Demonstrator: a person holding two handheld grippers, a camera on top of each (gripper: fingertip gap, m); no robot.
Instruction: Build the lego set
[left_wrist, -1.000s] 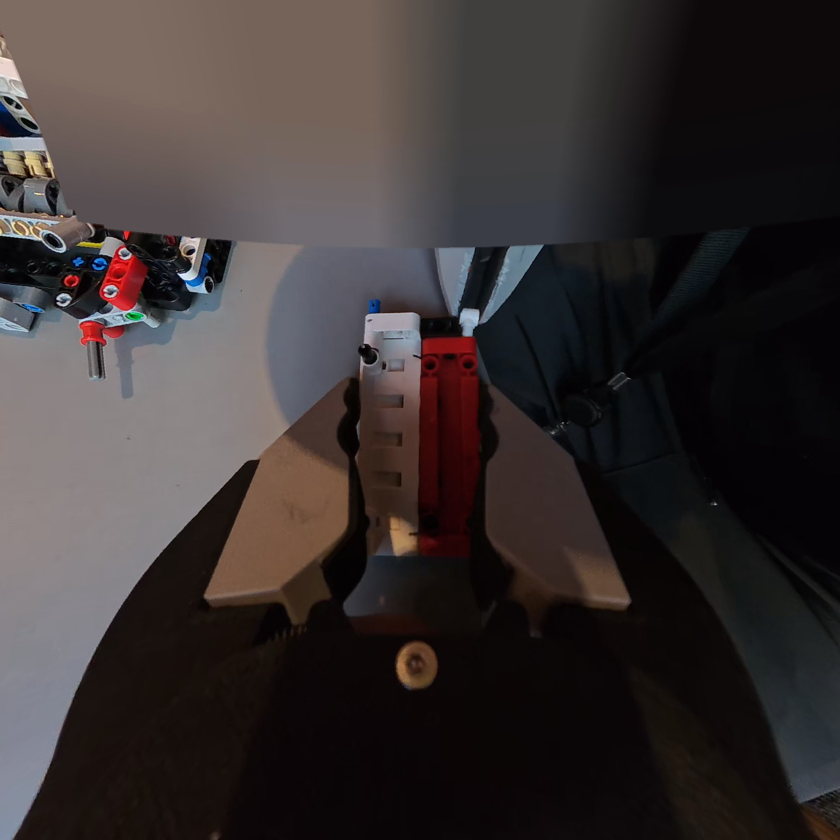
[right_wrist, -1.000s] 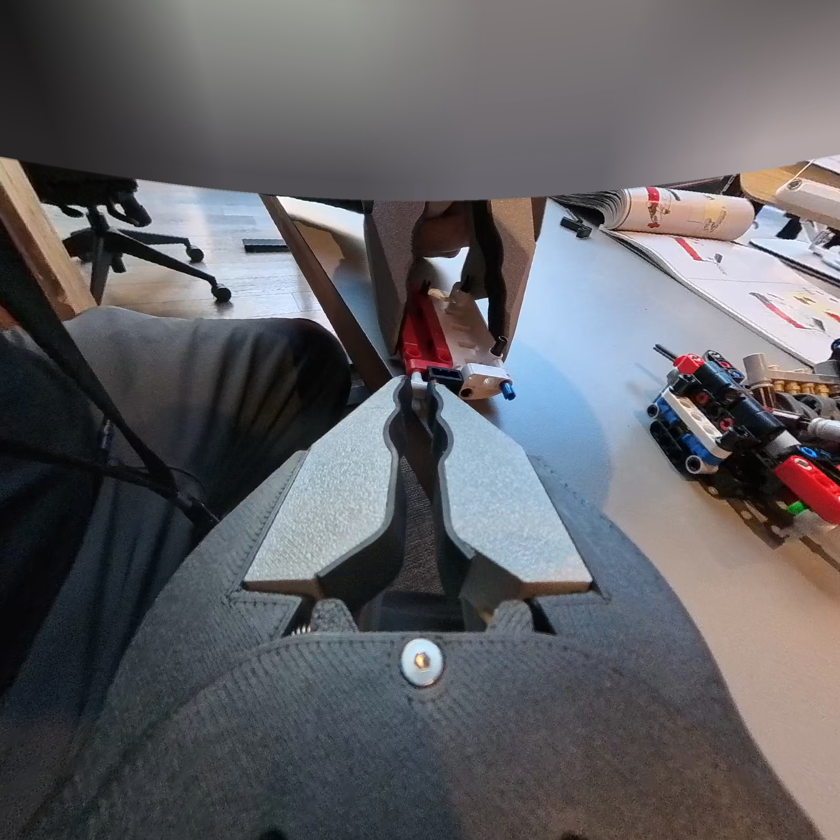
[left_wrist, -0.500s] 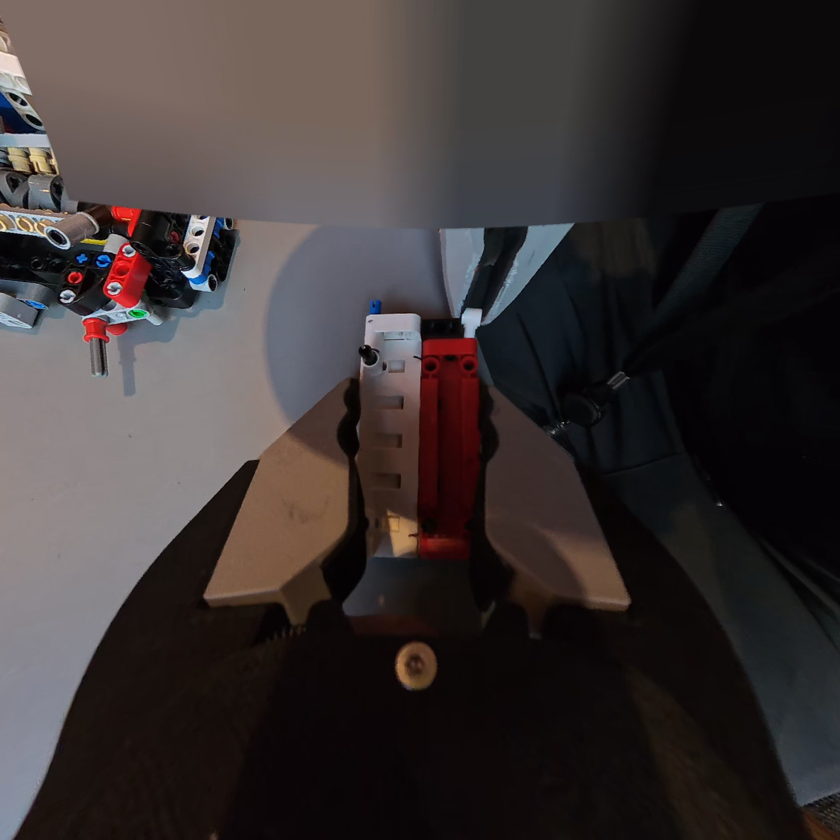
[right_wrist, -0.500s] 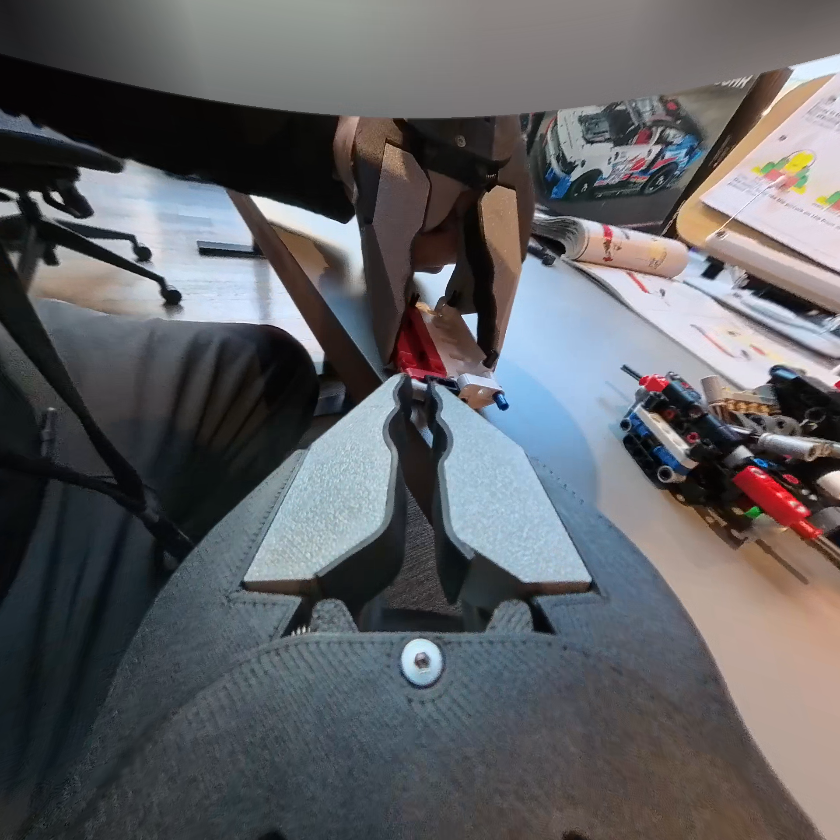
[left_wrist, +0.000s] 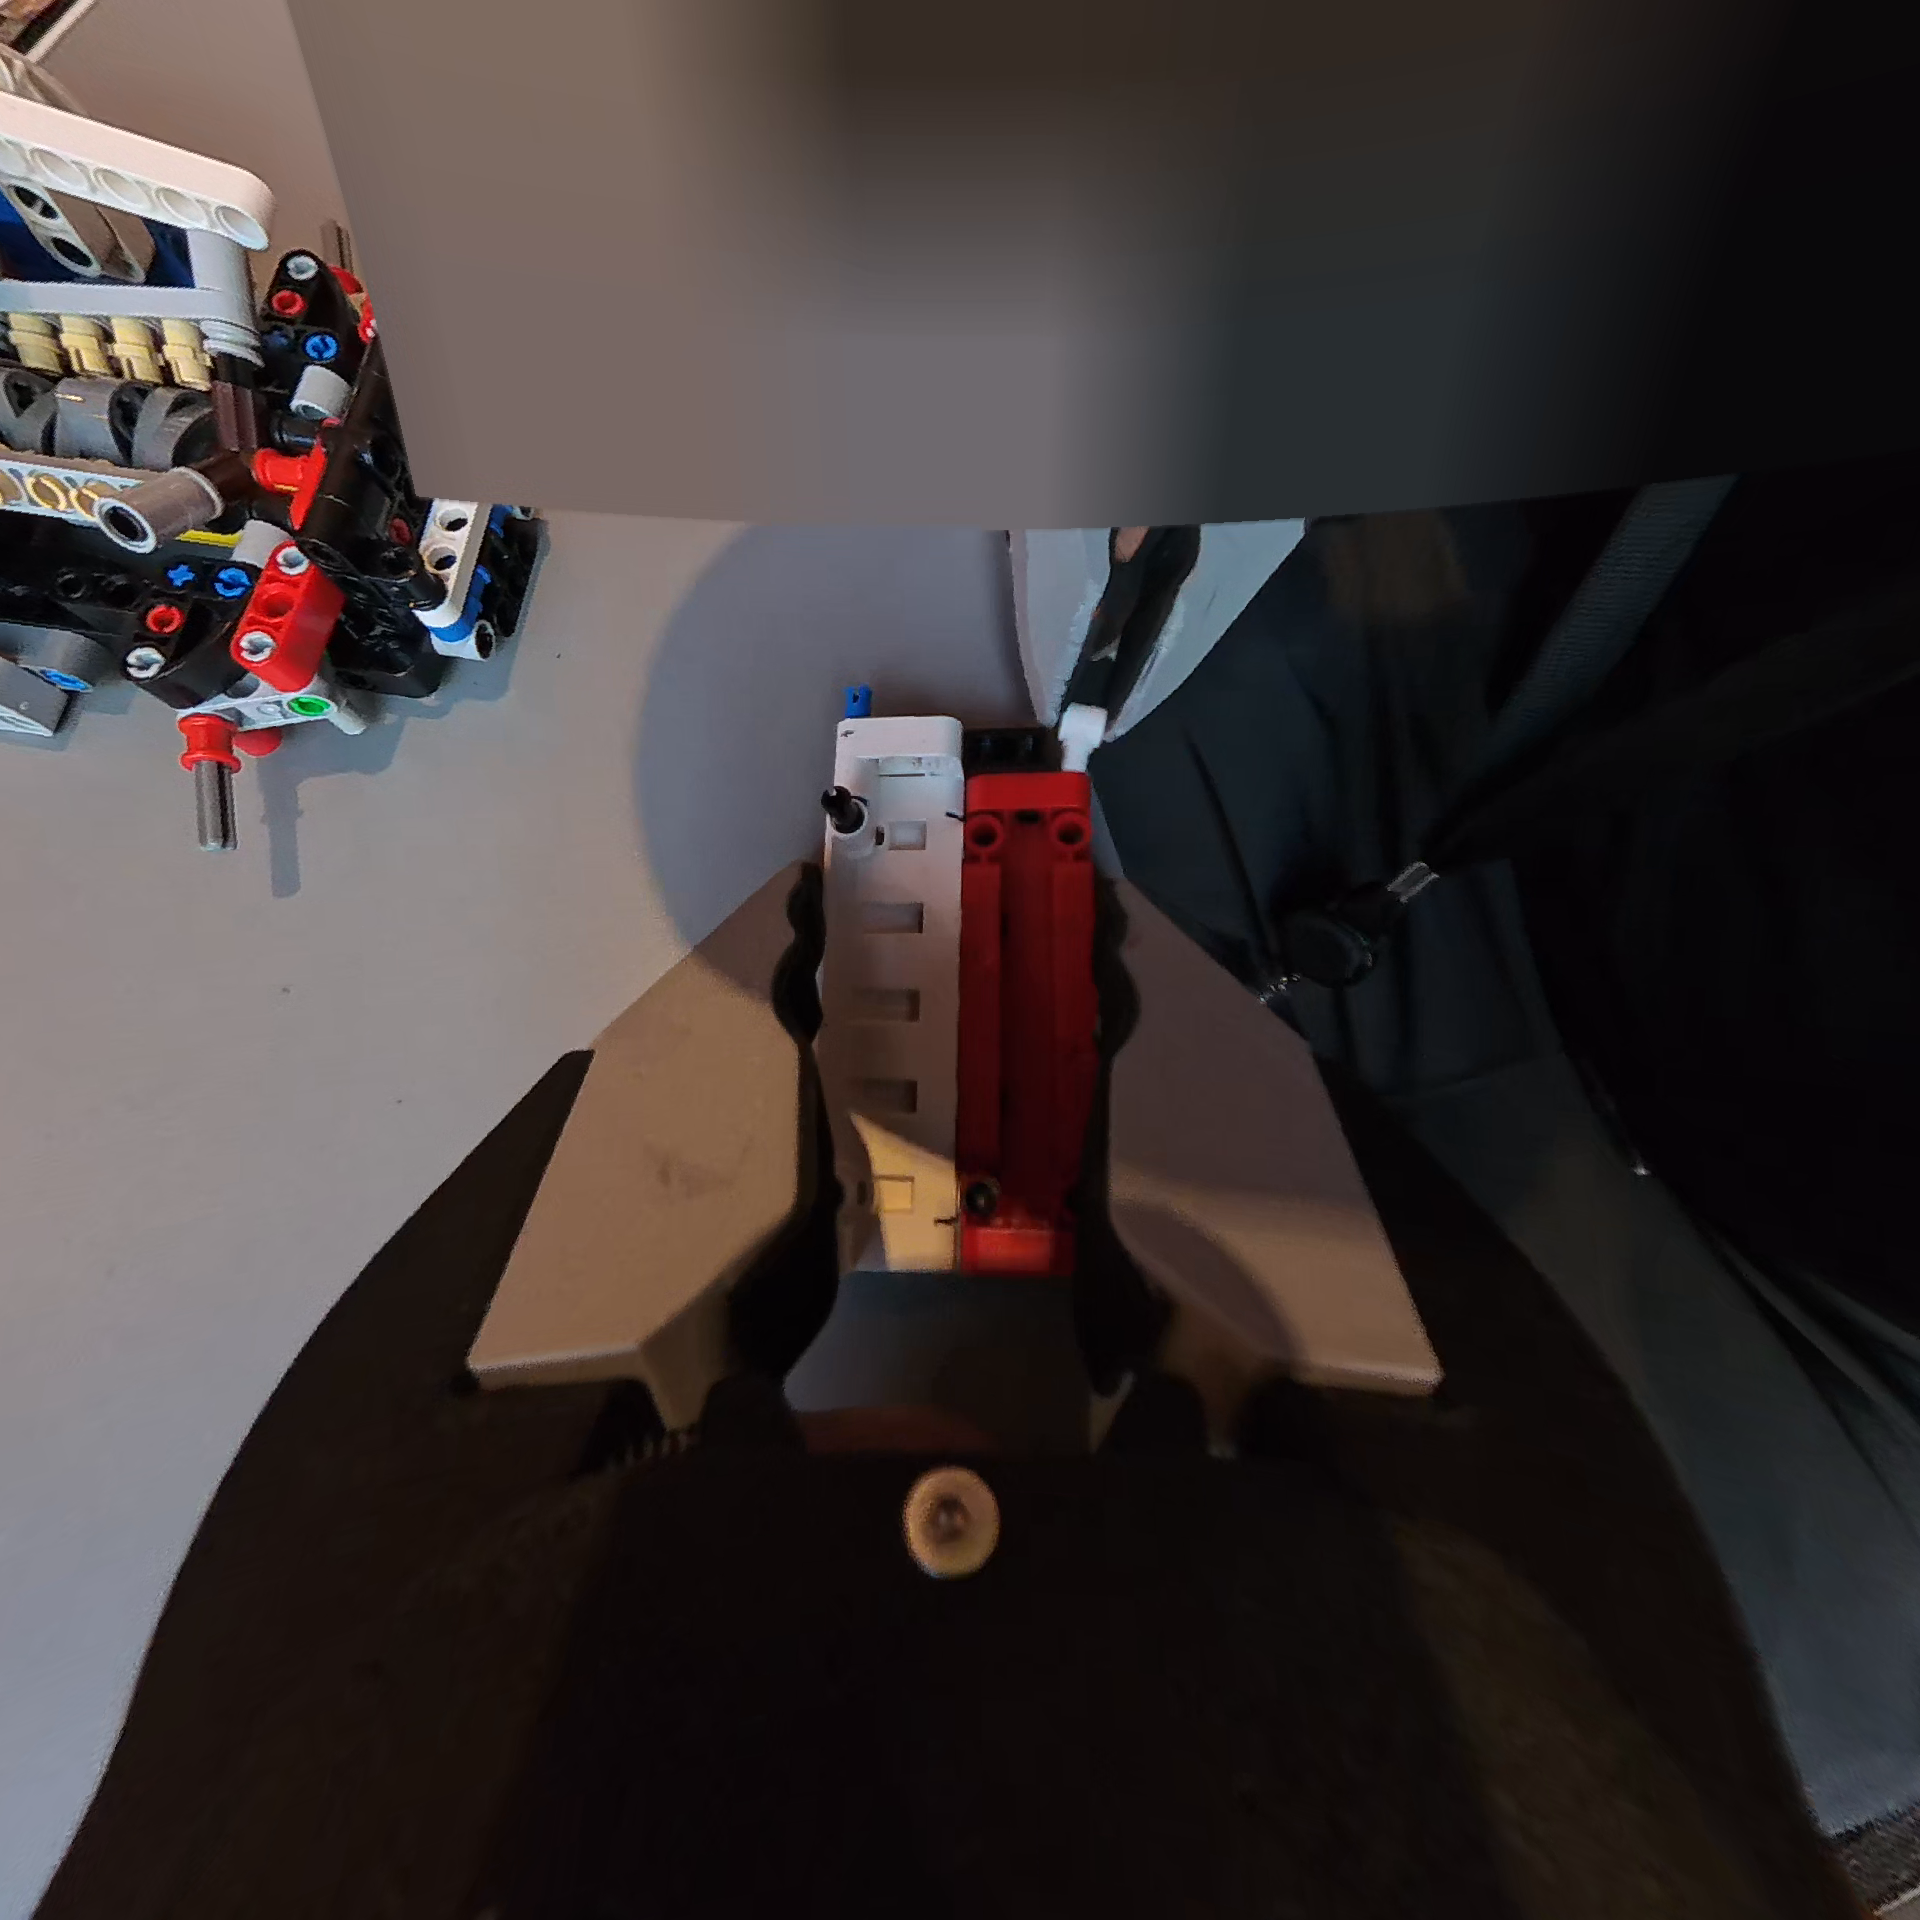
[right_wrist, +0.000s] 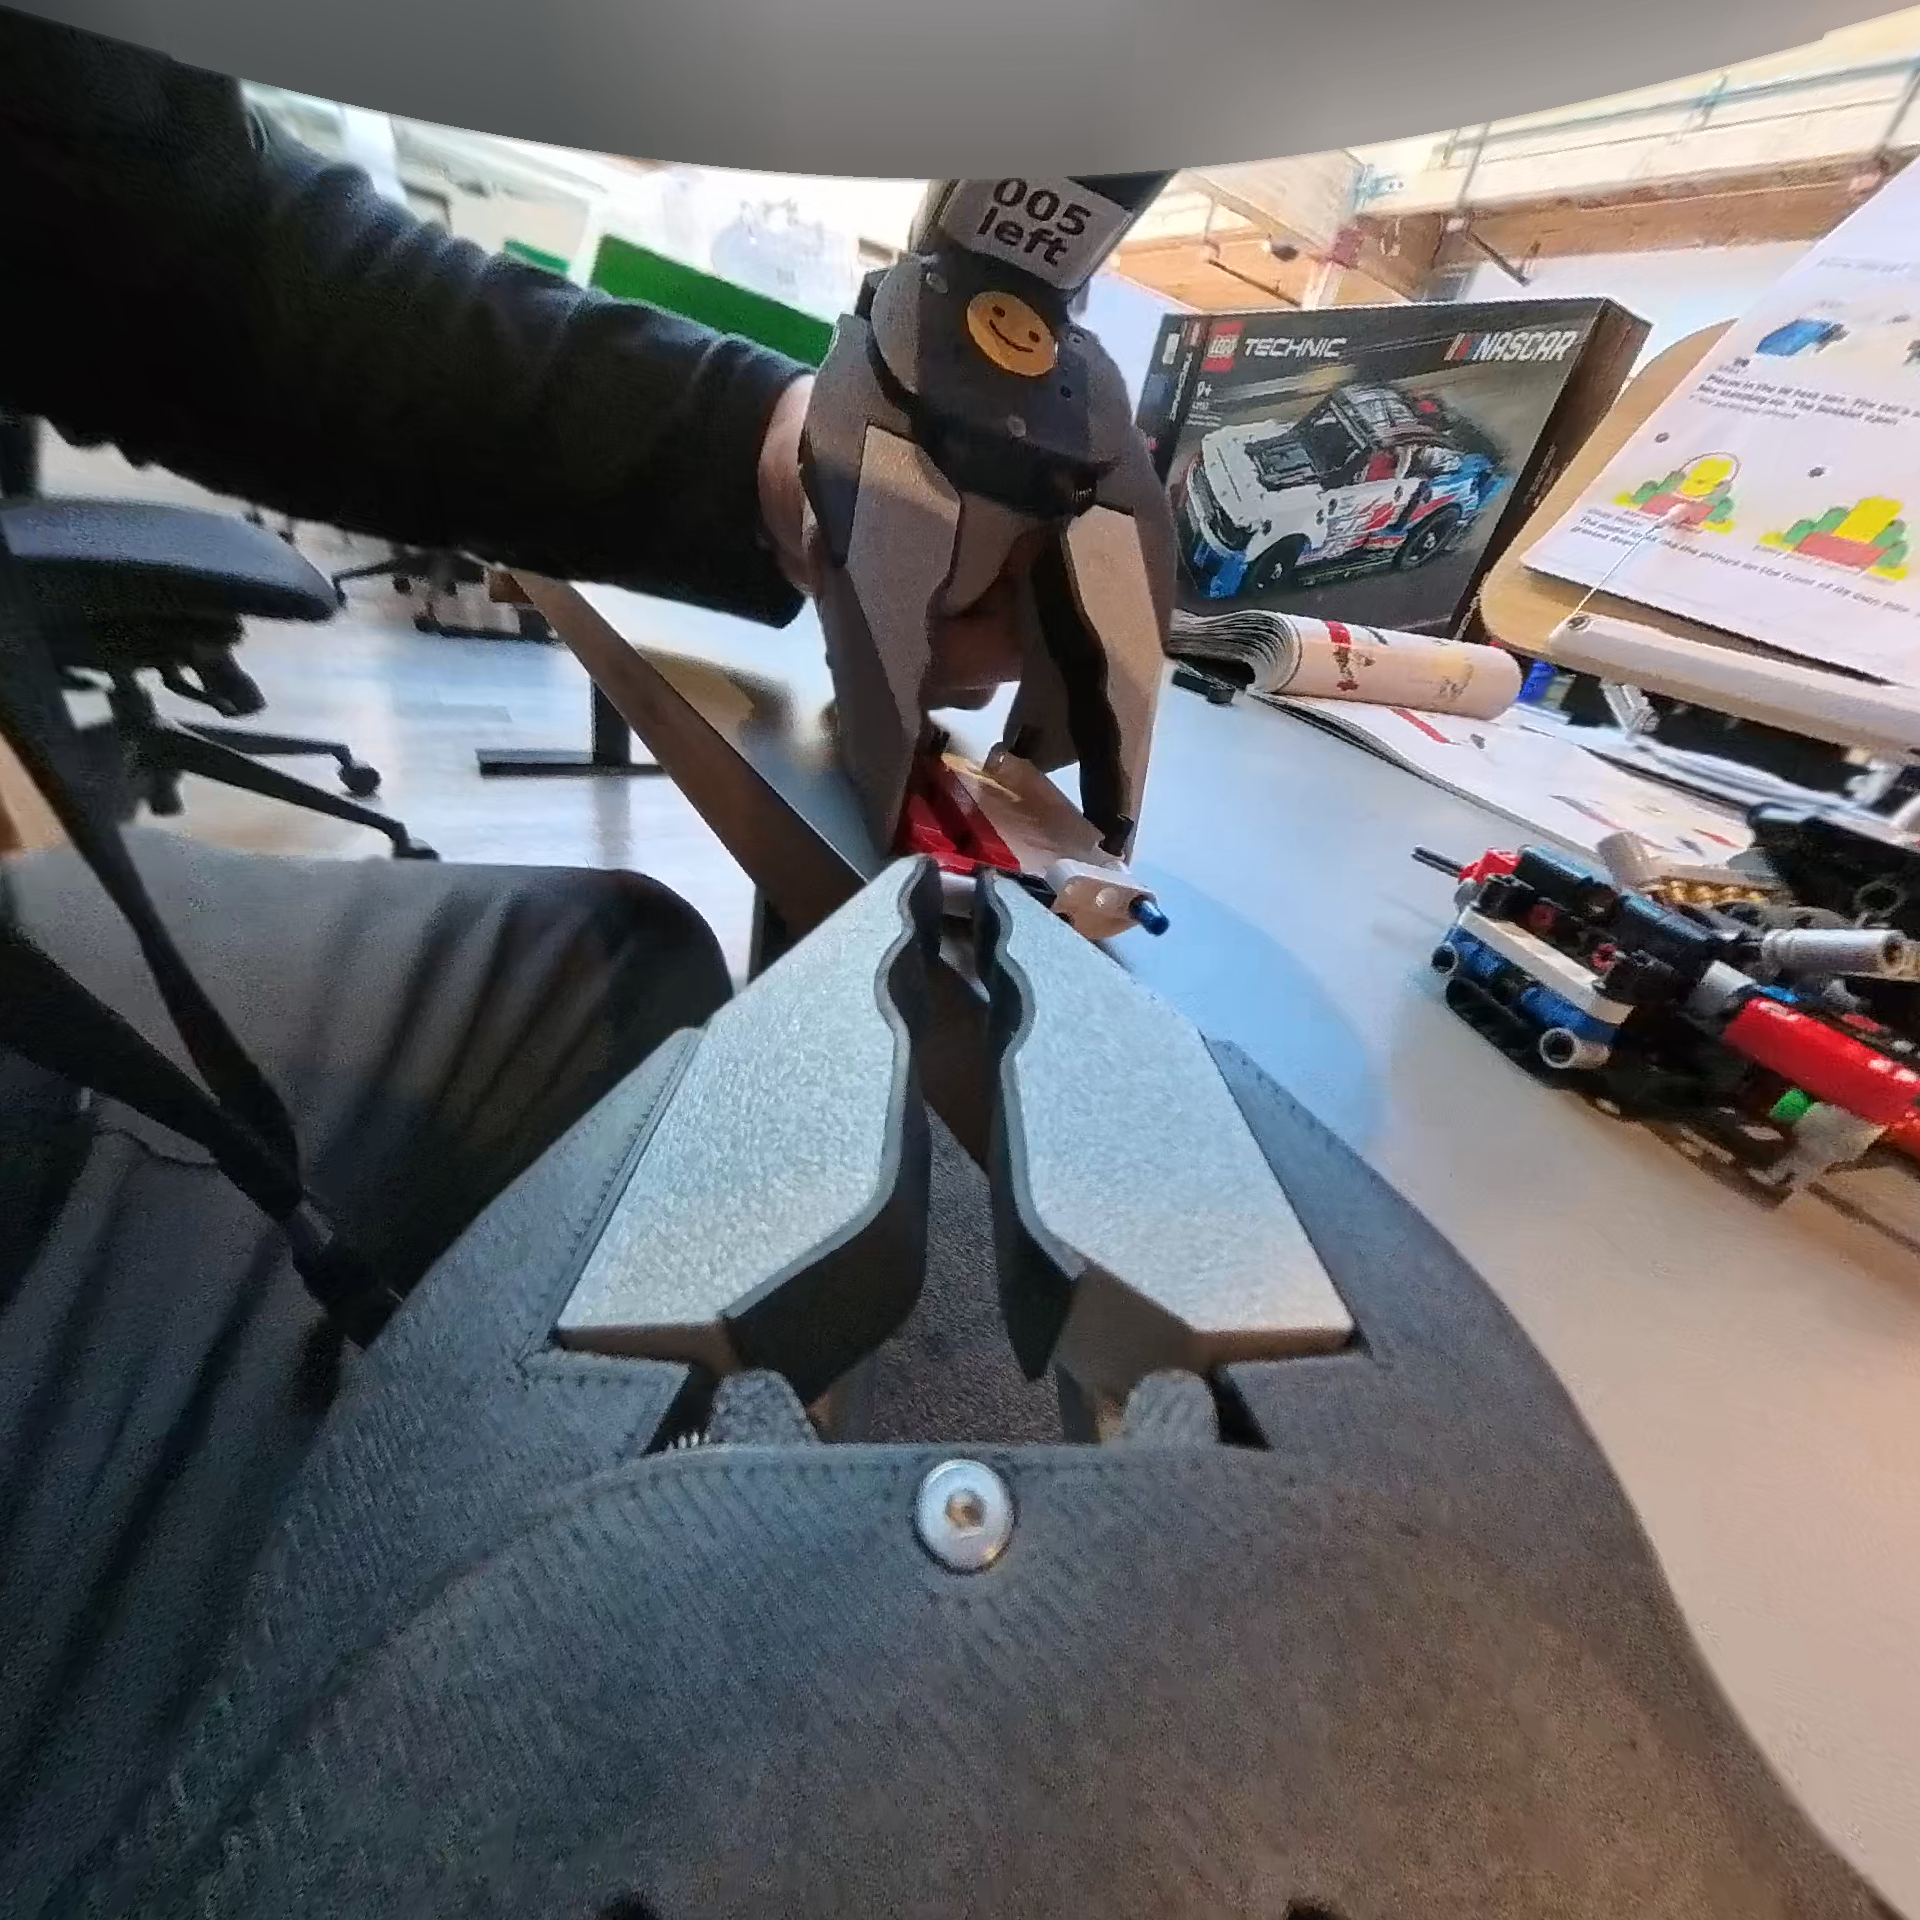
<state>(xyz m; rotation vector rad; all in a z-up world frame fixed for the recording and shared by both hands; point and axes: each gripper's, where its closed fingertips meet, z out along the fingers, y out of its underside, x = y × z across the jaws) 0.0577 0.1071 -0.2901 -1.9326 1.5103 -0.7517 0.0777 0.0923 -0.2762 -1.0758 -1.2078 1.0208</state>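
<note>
My left gripper (left_wrist: 956, 909) is shut on a flat subassembly of a white panel (left_wrist: 899, 997) and a red panel (left_wrist: 1023, 1039) joined side by side. It holds this over the table edge. A black pin and a blue pin (left_wrist: 855, 698) stick out at the far end. My right gripper (right_wrist: 954, 896) is shut on a small white piece (left_wrist: 1081, 720) pressed against the red panel's far end. In the right wrist view the left gripper (right_wrist: 1003, 826) hangs down over the subassembly (right_wrist: 940, 821).
The part-built chassis (left_wrist: 260, 582) lies on the grey table (left_wrist: 312, 1039), to the right in the right wrist view (right_wrist: 1662, 977). The set's box (right_wrist: 1382, 457), an open booklet (right_wrist: 1392, 665) and instruction sheets (right_wrist: 1766, 468) stand behind. A person's legs (right_wrist: 364, 987) and an office chair (right_wrist: 156, 582) are to the left.
The right wrist view has tilted upward, its tips staying at the subassembly's end. The left gripper drifted a little, bringing more of the chassis into view. Both grips are unchanged.
</note>
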